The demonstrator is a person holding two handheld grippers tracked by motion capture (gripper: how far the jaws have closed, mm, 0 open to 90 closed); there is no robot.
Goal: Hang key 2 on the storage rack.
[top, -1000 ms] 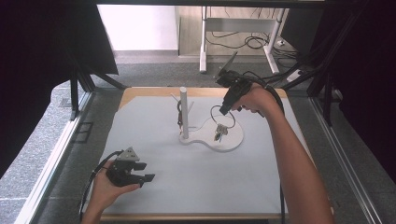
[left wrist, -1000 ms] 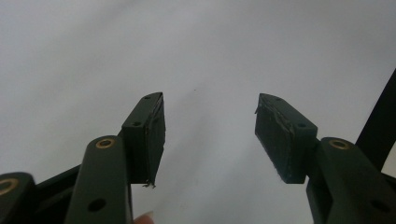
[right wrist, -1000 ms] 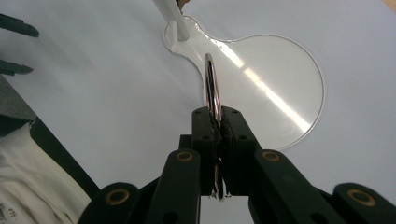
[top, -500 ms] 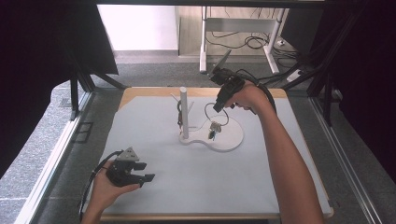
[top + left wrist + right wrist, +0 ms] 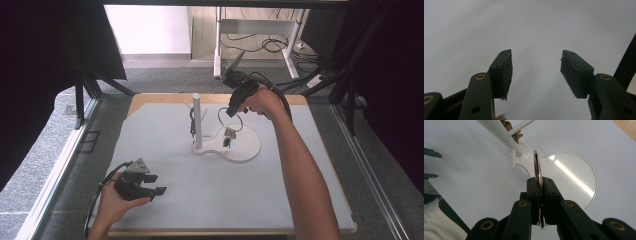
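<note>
Metal key ring hanging pinched in right gripper above white stand, charm dangling beside pole; left gripper resting wide open, holding nothing.

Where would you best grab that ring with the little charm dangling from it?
On the thin metal ring itself, across its flat sides, coming from above, as the right hand-held gripper does, shut on its rim. The ring stands edge-on between the pads, so they press on both faces, and the charm hangs free below it over the white stand.
</note>
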